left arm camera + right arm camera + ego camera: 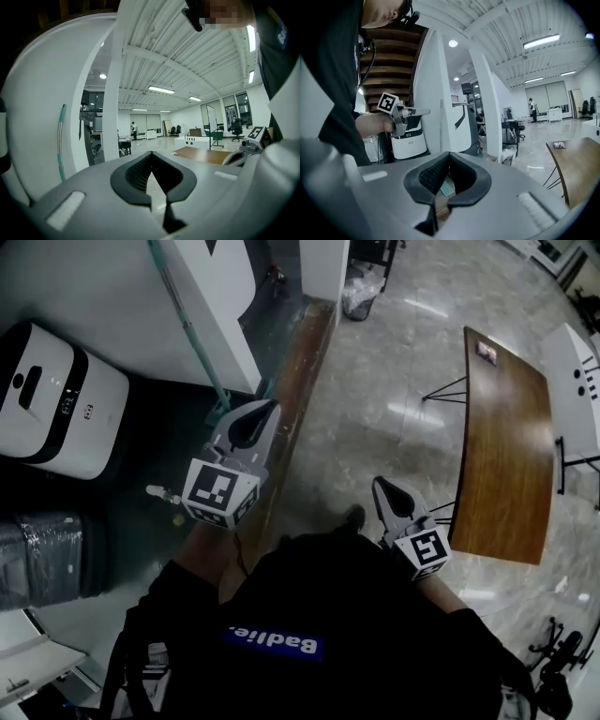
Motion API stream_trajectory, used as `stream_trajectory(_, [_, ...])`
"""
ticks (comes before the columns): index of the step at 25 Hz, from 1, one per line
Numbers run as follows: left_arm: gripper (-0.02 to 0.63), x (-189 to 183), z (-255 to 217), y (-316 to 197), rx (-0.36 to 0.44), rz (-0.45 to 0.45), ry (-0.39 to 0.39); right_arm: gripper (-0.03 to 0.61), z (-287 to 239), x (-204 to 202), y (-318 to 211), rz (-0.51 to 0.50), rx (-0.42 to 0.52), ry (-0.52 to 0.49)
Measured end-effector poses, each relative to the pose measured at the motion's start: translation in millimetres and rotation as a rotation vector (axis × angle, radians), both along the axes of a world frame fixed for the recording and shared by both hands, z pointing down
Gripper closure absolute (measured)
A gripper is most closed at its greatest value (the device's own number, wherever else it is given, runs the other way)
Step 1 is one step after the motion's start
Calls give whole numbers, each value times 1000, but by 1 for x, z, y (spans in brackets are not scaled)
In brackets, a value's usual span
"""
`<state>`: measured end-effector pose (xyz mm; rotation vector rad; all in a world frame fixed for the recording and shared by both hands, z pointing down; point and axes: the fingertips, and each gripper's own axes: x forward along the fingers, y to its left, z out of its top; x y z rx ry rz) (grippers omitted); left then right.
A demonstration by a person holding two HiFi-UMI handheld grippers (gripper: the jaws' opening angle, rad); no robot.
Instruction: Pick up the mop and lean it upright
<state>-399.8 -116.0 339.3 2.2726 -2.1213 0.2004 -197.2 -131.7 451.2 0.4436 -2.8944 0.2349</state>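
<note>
Head view: the mop (pixel 192 334) is seen leaned upright against the white wall (pixel 94 296). The left gripper (pixel 267 409) is held near its lower end, jaws closed on nothing. The right gripper (pixel 382 486), likewise closed and empty, is held beside the wooden table (pixel 506 446).

The person wears a black top (pixel 375 615) with a blue patch (pixel 274 641) lettered in white. The left gripper (pixel 265 409) and the right gripper (pixel 380 486) are grey shells with black ribbed pads (pixel 137 173), each carrying a black-and-white marker cube (pixel 220 493).
</note>
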Motion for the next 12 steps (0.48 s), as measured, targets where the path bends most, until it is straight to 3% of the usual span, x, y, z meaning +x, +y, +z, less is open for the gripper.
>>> stream_trajectory(12, [600,23,53,96,-80,147,122,575,-23,-11,92,133,14,45])
